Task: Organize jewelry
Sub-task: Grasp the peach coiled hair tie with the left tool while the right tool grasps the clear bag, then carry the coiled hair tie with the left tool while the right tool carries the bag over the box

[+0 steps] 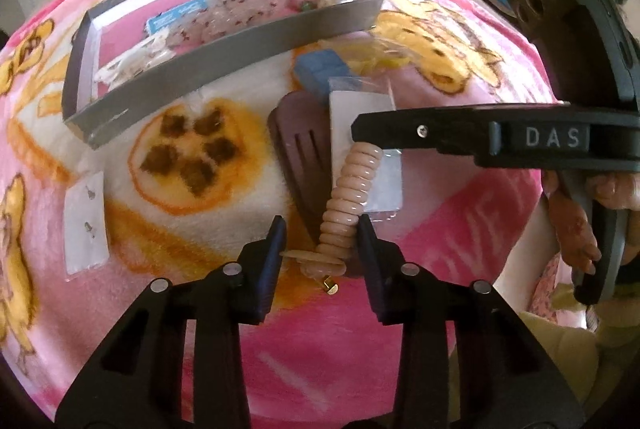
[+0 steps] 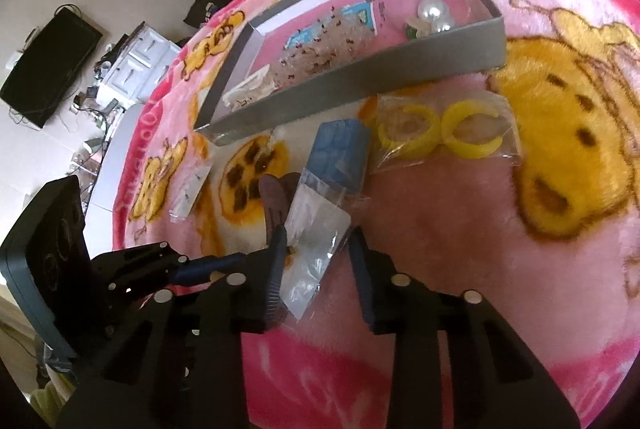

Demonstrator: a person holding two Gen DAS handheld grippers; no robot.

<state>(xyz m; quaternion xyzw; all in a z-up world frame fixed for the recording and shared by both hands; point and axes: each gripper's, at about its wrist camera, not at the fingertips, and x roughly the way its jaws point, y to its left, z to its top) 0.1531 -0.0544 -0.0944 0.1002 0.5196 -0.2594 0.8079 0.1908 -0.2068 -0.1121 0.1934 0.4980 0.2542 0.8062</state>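
Where the left gripper (image 1: 322, 249) points down at the blanket (image 1: 440, 241), a beige coiled band (image 1: 344, 197) is seen between its fingers, resting against one pad; whether it is pinched cannot be told. The coil's upper end is met by a finger of the right gripper (image 2: 318, 261), whose jaws are set either side of a clear packet (image 2: 316, 229); a firm grip cannot be told. Just beyond, a brown clip (image 1: 300, 157) and a blue box (image 2: 344, 153) are laid, then the grey tray (image 1: 200, 77).
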